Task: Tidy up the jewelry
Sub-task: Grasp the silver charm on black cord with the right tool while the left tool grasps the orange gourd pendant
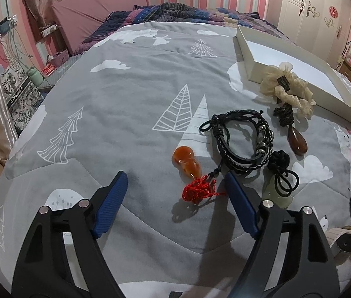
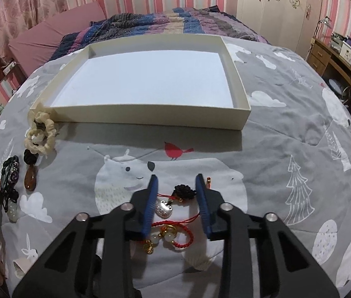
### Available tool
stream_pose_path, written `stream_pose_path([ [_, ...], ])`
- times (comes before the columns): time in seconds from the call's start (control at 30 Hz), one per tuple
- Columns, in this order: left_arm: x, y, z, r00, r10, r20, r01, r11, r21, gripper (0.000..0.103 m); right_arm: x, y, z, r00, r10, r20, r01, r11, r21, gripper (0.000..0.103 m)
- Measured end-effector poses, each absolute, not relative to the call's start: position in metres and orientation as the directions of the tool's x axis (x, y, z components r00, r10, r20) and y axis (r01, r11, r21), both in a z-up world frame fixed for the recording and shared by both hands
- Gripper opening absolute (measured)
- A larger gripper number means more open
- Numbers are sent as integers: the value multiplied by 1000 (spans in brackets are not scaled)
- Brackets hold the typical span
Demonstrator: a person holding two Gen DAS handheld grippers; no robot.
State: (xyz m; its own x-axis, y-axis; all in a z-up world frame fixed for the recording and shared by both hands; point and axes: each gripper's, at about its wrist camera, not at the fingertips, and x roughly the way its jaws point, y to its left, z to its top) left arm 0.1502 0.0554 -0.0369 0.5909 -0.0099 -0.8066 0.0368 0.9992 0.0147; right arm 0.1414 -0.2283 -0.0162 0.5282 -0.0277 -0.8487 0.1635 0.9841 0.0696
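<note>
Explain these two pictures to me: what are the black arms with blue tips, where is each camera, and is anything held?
Each picture comes from a camera on a hand-held claw, looking along its two blue fingers. The left claw is open over a grey bedspread, around an orange gourd pendant with a red cord, not gripping. Beside it lie a black braided bracelet, a brown drop pendant and a cream scrunchie. The right claw straddles a red string bracelet with a silver charm; its pads do not visibly press it. The white box holds nothing.

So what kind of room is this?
Most likely a bedroom: the jewelry lies on a bed's grey quilt, a rumpled blanket sits at its far end, and a white wardrobe stands against the striped wall.
</note>
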Motion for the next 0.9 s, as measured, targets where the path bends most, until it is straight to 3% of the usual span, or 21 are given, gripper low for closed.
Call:
stream_pose_path([
  [0.2, 151, 56, -37, 591, -6, -807, 38, 999, 20, 76, 143, -232, -20, 521, -30, -853, 181, 980, 77, 18],
  [0.5, 151, 55, -37, 591, -9, -807, 45, 999, 22, 70, 142, -230, -21, 522, -29, -852, 172, 983, 72, 14],
  [0.57, 152, 53, -36, 592, -10, -806, 51, 998, 25, 64, 142, -230, -21, 522, -27, -852, 169, 983, 73, 14],
  [0.73, 151, 53, -35, 600, -6, -800, 37, 999, 21, 32, 142, -230, -21, 525, -18, -851, 167, 983, 82, 13],
  [0.9, 151, 54, -34, 590, -2, -807, 27, 999, 18, 10, 141, -228, -20, 527, -6, -850, 156, 984, 90, 12],
])
